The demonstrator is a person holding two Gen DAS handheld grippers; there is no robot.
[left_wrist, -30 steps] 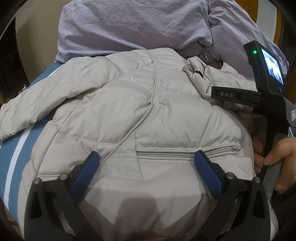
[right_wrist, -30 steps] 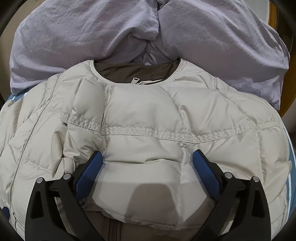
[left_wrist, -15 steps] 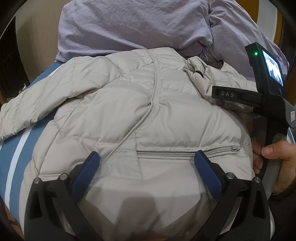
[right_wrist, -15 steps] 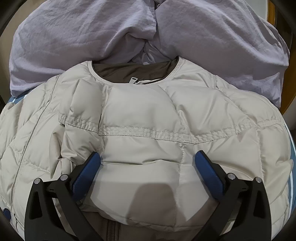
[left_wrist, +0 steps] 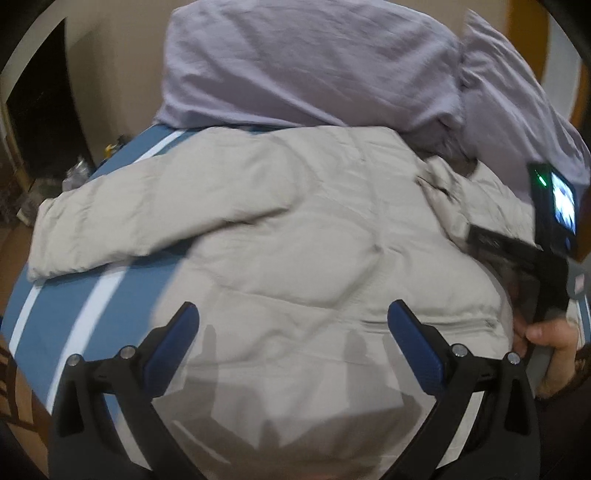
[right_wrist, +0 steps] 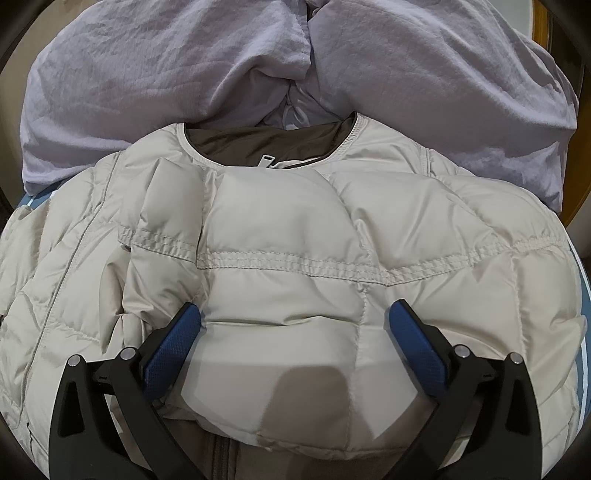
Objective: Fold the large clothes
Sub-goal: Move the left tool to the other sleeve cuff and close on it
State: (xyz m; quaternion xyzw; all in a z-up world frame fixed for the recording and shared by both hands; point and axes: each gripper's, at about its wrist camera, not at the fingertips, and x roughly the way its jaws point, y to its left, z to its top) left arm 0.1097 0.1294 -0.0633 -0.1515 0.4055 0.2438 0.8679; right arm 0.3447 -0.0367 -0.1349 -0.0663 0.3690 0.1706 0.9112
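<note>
A beige quilted puffer jacket lies spread on a blue bed sheet with white stripes. Its left sleeve stretches out to the left. My left gripper hovers open over the jacket's lower side near a zipped pocket, holding nothing. In the right wrist view the jacket's chest and collar face me, one flap folded across. My right gripper stands open just above the puffy chest panel, empty. The right tool shows at the left view's right edge, held by a hand.
A lilac duvet is bunched up behind the jacket, touching its collar. The bed's left edge drops to a floor with clutter. A wooden frame stands at the far right.
The left wrist view has swung left and back, blurred with motion, so more blue sheet and the outstretched sleeve show. The right gripper has barely shifted over the chest. Both stay open.
</note>
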